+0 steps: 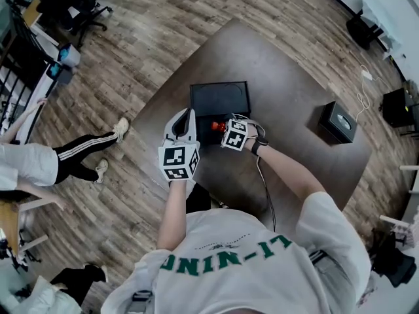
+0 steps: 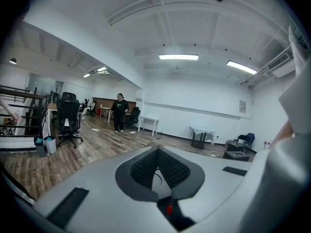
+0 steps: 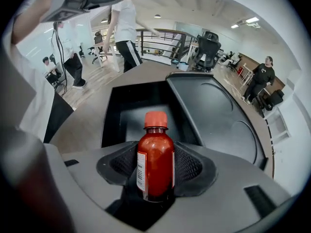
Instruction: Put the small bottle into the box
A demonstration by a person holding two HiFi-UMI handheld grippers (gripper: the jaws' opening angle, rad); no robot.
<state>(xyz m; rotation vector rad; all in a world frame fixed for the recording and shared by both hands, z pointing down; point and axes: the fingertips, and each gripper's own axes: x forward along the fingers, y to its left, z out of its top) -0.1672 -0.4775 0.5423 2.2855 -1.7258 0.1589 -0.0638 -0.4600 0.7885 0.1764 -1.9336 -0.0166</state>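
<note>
My right gripper [image 3: 155, 166] is shut on a small bottle [image 3: 156, 161] of red liquid with an orange-red cap, held upright between the black pads. Just beyond it lies the open black box [image 3: 141, 111] with its lid [image 3: 214, 115] folded back to the right. In the head view the right gripper [image 1: 226, 131] holds the small bottle [image 1: 218, 126] just in front of the black box [image 1: 220, 99]. My left gripper [image 1: 183, 120] hovers at the box's near left corner. In the left gripper view the left gripper [image 2: 157, 164] is shut with nothing in it and points up at the room.
The dark brown table [image 1: 288, 162] carries a second small black case [image 1: 338, 121] at its right. A cable [image 1: 265, 188] runs down from the right hand. A person's legs [image 1: 91, 150] stand left of the table; office chairs [image 1: 75, 5] are far left.
</note>
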